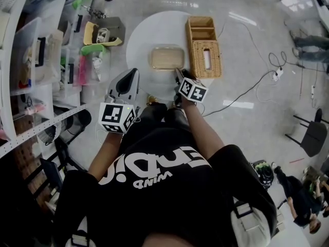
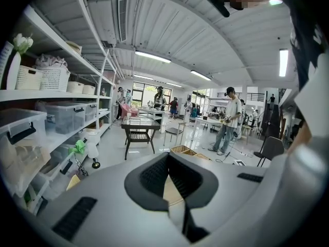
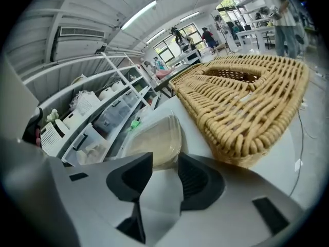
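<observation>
Facing the parted right gripper (image 3: 164, 161), a clear rounded tub (image 3: 154, 138) looks beige inside; left gripper (image 2: 167, 156) pinched together.

In the head view, the left tool (image 1: 135, 72), the right tool (image 1: 178, 72) and the person's torso (image 1: 169, 179) hide the counter's (image 1: 134, 37) near edge. In the right gripper view, the jaws cover the clear container's (image 3: 154, 138) near edge. In the left gripper view, the tool body hides most of the wicker basket (image 2: 187, 151). The contents of the shelf bins (image 1: 49, 48) are too small to identify.

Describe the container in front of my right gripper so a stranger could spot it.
Find the round white table. On it, left of the long woven wicker basket, lies a shallow clear plastic container with rounded corners and a tan inside, just ahead of the right gripper's open jaws. Unlike the basket, it is smooth and see-through.
</observation>
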Demonstrator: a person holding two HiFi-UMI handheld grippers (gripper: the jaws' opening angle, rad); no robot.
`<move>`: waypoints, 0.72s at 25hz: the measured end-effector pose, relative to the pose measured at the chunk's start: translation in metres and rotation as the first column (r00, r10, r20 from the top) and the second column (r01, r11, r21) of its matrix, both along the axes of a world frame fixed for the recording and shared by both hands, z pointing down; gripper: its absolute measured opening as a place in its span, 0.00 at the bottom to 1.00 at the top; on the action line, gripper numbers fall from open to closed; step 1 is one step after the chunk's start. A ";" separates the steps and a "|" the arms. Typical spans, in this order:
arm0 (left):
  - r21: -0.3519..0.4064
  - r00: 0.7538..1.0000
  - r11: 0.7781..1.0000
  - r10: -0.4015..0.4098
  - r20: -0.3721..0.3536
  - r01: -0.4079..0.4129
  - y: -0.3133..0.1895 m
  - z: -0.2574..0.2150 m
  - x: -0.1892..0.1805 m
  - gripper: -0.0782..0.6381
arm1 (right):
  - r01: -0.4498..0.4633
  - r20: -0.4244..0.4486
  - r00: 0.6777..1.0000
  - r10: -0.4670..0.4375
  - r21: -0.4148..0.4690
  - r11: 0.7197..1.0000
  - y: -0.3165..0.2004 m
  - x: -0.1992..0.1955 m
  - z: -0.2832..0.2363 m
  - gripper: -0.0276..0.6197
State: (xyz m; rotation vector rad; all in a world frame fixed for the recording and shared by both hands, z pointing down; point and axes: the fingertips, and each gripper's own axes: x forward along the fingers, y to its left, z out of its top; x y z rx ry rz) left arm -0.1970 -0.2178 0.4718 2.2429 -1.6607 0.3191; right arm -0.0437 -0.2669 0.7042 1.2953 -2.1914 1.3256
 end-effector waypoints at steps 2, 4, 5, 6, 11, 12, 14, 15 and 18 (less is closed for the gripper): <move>-0.004 1.000 1.000 0.002 -0.001 -0.002 0.000 -0.001 0.001 0.11 | -0.003 -0.003 1.000 0.003 0.004 1.000 0.000 0.002 -0.003 0.27; -0.003 1.000 1.000 0.004 0.001 -0.004 0.001 -0.002 0.003 0.11 | -0.009 -0.001 1.000 0.009 0.007 1.000 0.001 0.004 -0.006 0.26; -0.001 1.000 1.000 0.004 0.001 -0.004 0.002 -0.002 0.004 0.11 | -0.015 0.005 1.000 0.015 0.007 1.000 0.002 0.005 -0.007 0.25; 0.000 1.000 1.000 0.004 0.003 -0.004 0.002 -0.002 0.004 0.11 | -0.021 0.013 1.000 0.020 0.006 1.000 0.003 0.006 -0.008 0.25; 0.007 1.000 1.000 -0.001 0.002 0.001 0.005 -0.002 0.005 0.11 | -0.036 0.048 0.998 0.036 0.008 0.999 0.008 0.007 -0.014 0.20; 0.008 1.000 1.000 -0.001 0.001 0.001 0.006 -0.002 0.005 0.11 | -0.038 0.056 0.998 0.038 0.009 0.999 0.009 0.008 -0.016 0.19; 0.011 1.000 1.000 0.000 0.001 0.000 0.007 -0.003 0.006 0.11 | -0.044 0.074 0.996 0.042 0.015 0.999 0.011 0.009 -0.021 0.16; 0.013 1.000 1.000 0.000 0.000 0.000 0.007 -0.003 0.006 0.11 | -0.045 0.081 0.996 0.043 0.020 0.999 0.012 0.010 -0.023 0.14; 0.018 1.000 1.000 0.001 -0.002 -0.001 0.008 -0.004 0.009 0.11 | -0.039 0.085 0.996 0.035 0.039 0.998 0.013 0.013 -0.030 0.11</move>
